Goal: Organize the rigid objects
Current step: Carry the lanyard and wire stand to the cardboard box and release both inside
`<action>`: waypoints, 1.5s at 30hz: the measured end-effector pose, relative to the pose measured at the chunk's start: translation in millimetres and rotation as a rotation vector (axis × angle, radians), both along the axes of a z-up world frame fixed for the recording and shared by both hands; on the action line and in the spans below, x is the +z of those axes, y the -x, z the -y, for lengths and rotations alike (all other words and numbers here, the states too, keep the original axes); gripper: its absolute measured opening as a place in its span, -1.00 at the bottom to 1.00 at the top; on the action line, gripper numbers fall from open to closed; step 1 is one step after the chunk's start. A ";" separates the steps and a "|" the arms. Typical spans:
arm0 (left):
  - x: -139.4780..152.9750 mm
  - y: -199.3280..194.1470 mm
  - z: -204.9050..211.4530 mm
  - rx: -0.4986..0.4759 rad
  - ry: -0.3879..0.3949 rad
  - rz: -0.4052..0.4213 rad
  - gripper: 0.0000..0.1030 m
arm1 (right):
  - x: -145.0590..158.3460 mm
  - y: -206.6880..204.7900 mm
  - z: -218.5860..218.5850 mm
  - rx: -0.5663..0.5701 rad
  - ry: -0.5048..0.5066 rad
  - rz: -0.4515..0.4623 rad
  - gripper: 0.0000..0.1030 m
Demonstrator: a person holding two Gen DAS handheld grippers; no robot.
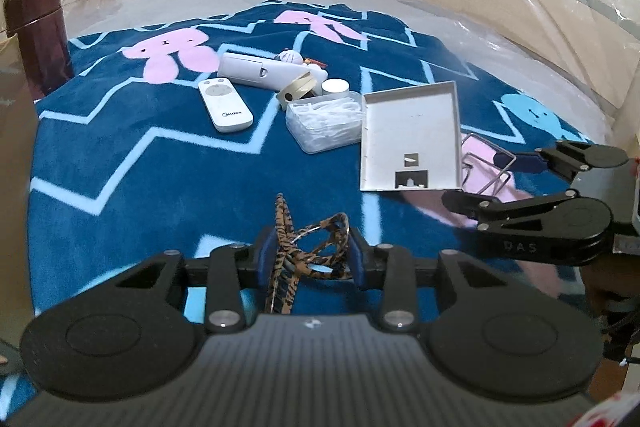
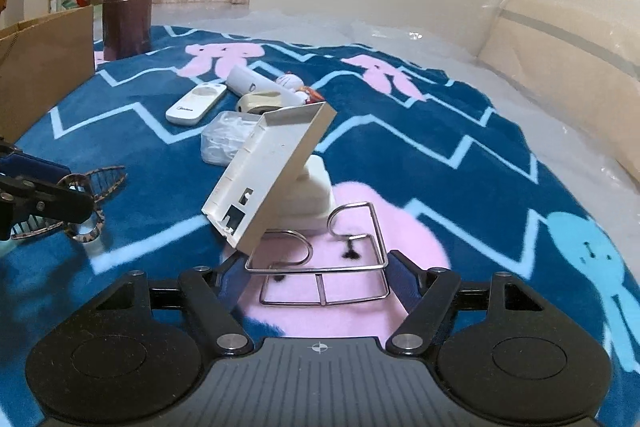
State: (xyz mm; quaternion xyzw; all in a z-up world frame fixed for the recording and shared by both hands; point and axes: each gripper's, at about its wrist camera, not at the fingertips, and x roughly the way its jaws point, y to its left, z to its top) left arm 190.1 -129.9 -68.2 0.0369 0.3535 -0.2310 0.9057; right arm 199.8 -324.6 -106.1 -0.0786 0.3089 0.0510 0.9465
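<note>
In the left wrist view, the left hand-held gripper [image 1: 312, 255] has its blue pads narrowed around a tiger-striped strap with a metal ring [image 1: 308, 251], held low over the blue patterned blanket [image 1: 120, 155]. Ahead lie a white Midea remote [image 1: 226, 103], a clear box of white picks [image 1: 326, 125], a long white device [image 1: 260, 71], a roll of tape [image 1: 298, 89] and a small cartoon figure [image 1: 289, 57], clustered together. A shallow white tray-like cover [image 1: 412, 135] stands tilted beside the box. At the right edge the right hand-held gripper [image 1: 516, 179] reaches toward a wire rack [image 1: 486, 167]. A dark brown flask [image 1: 38, 35] stands far left. In the right wrist view, the right hand-held gripper [image 2: 320, 279] is spread wide, its fingers on either side of the wire rack [image 2: 320, 267], which rests on a pink patch of the blanket [image 2: 440, 147]; whether the pads touch it cannot be told. The white cover [image 2: 272, 179] leans against a white block [image 2: 316, 191] just beyond the rack. The left hand-held gripper [image 2: 48, 199] with the strap [image 2: 96, 195] shows at the left edge, near a cardboard box [image 2: 44, 67].
</note>
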 end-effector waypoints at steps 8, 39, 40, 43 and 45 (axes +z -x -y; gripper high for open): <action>9.2 23.5 -3.0 0.013 0.014 -0.006 -0.38 | 12.5 26.1 13.1 -0.042 -0.050 -0.019 0.26; 118.2 99.6 -111.3 0.196 0.005 0.157 -0.38 | 125.5 79.8 -92.5 0.138 -0.217 0.062 0.26; 121.5 100.2 -118.9 0.209 0.001 0.165 -0.38 | 128.3 78.0 -100.5 0.155 -0.219 0.065 0.26; 130.7 100.2 -144.4 0.255 -0.014 0.184 -0.38 | 137.9 71.0 -124.5 0.210 -0.232 0.076 0.26; 136.0 99.4 -162.5 0.287 -0.023 0.193 -0.38 | 143.9 64.6 -142.1 0.250 -0.251 0.080 0.26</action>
